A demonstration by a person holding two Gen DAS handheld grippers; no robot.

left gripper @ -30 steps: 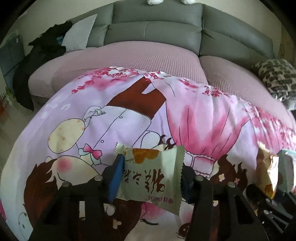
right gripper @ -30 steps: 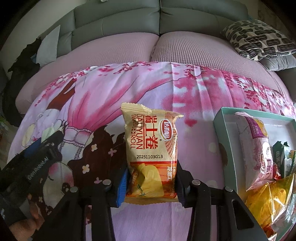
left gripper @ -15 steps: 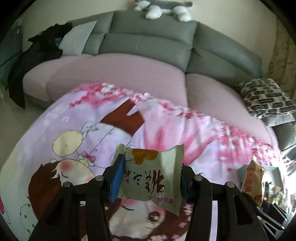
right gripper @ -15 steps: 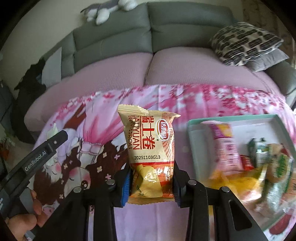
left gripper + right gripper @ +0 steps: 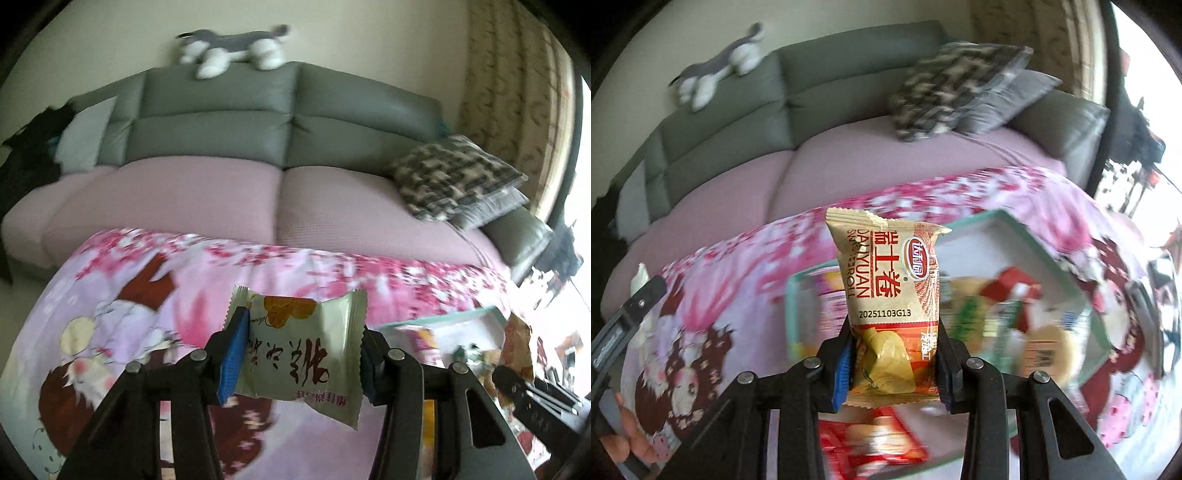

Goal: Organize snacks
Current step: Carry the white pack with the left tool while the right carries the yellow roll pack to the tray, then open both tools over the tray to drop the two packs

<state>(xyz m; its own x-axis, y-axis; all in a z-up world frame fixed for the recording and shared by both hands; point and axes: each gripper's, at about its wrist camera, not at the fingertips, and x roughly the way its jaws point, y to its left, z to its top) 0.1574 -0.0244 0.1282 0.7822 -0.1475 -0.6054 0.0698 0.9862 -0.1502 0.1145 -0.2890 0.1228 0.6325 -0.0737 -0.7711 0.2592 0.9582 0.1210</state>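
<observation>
My left gripper is shut on a pale green snack packet with brown characters, held above the pink cartoon cloth. My right gripper is shut on a yellow-and-red Swiss roll packet, held upright above a teal-rimmed tray that holds several blurred snack packets. In the left wrist view the tray lies at the right, with the right gripper's packet over it. The left gripper's body shows at the left edge of the right wrist view.
A grey sofa with pink seat cushions stands behind the cloth. A patterned pillow lies at its right end, a plush dog on top. A curtain and bright window are at the far right.
Both grippers have swung right with their packets still held. The tray has come under the right gripper and entered the left wrist view. The views are motion-blurred.
</observation>
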